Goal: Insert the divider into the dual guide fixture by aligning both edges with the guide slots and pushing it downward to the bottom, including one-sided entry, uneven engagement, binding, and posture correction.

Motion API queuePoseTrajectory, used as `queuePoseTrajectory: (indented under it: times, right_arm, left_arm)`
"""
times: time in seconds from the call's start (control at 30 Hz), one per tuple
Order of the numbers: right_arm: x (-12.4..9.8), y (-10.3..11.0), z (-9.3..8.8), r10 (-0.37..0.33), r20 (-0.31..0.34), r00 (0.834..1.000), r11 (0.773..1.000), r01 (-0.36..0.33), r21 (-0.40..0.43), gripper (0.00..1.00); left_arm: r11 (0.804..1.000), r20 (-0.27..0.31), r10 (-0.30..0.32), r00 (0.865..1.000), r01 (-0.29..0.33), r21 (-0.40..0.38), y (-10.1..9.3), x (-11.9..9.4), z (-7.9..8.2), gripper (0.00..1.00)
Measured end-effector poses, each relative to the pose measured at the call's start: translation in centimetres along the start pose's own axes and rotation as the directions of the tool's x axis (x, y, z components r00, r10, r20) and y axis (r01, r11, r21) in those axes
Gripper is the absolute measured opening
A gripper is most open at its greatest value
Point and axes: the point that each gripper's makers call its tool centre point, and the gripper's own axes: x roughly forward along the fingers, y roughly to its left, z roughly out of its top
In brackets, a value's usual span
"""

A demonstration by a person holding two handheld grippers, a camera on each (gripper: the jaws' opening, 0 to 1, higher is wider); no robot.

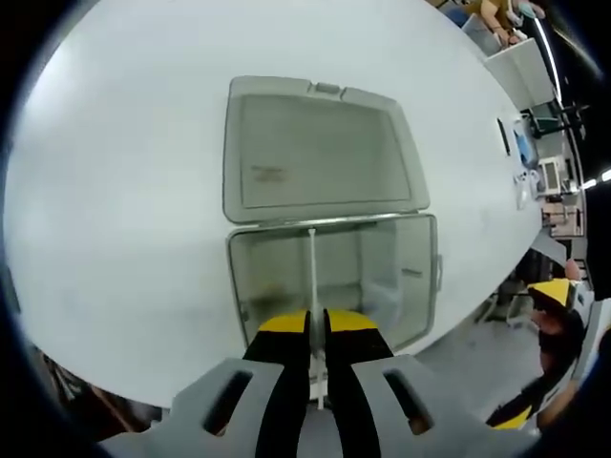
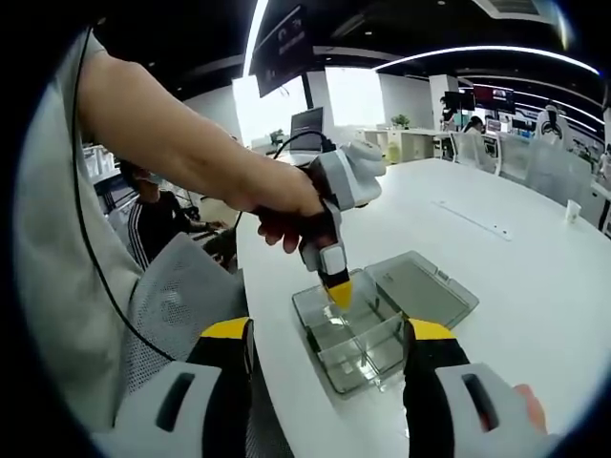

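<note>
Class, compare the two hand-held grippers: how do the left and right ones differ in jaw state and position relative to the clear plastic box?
The left gripper has its jaws shut on the thin white divider; the right gripper has its jaws wide apart, holding nothing. The left gripper reaches down into the clear plastic box; the right gripper hangs back from the box at the table edge. Both have yellow-tipped black jaws on grey bodies.

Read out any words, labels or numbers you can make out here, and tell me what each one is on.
None can be read.
Faint mark on the open lid of the clear box: too blurred.
Hanging dark screens in the right gripper view: nothing legible.
</note>
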Motion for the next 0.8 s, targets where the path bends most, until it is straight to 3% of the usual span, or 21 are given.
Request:
queuePoseTrajectory:
  times: [0.8]
  right_arm:
    - [-0.07, -0.17, -0.24, 0.0, 0.0, 1.0, 1.0, 0.0, 0.006, 0.61]
  left_arm:
    - [1.0, -0.018, 0.021, 1.0, -0.021, 0.0, -0.17, 0.03, -0.09, 0.01]
